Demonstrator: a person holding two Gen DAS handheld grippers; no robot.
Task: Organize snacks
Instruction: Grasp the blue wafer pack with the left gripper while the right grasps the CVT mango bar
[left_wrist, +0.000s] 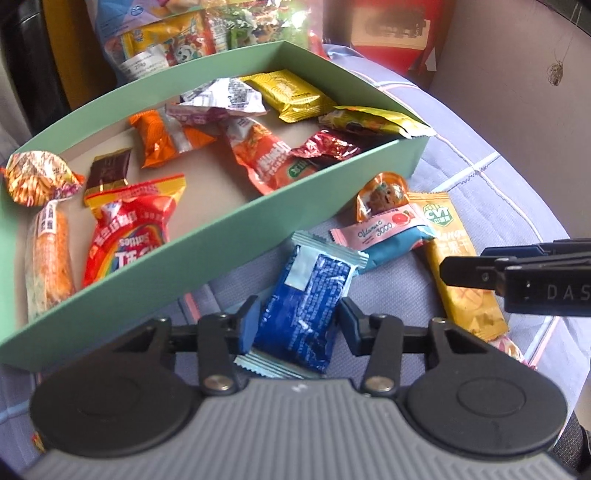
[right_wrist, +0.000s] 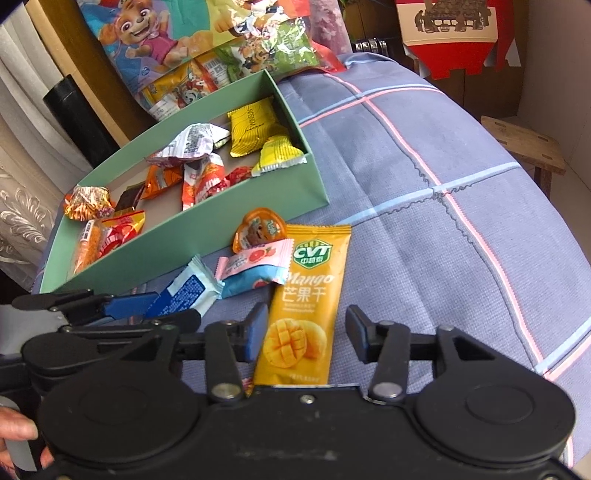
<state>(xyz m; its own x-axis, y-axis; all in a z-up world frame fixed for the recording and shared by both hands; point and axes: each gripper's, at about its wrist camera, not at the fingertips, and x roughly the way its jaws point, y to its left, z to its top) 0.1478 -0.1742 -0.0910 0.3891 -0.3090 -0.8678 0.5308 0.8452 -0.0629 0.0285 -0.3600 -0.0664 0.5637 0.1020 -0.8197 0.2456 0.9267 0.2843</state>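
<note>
- Green cardboard box (left_wrist: 207, 254) lies on a blue checked cloth (right_wrist: 424, 206), far left of both tools, with roughly eleven wrapped snacks inside.
- Four snacks lie on the cloth just outside the box's near wall: one blue packet (left_wrist: 303, 306), one pink-and-teal packet (right_wrist: 255, 269), one orange jelly cup (right_wrist: 258, 230) and one mango strip pack (right_wrist: 306, 306).
- Left gripper (left_wrist: 295, 323) has its two jaws spread, the blue packet between them; whether the pads touch it I cannot tell.
- Right gripper (right_wrist: 306, 338) is spread wide around the mango strip pack's near end, the right pad clearly apart from it.
- One large cartoon snack bag (right_wrist: 166, 40) stands beyond the box.
</note>
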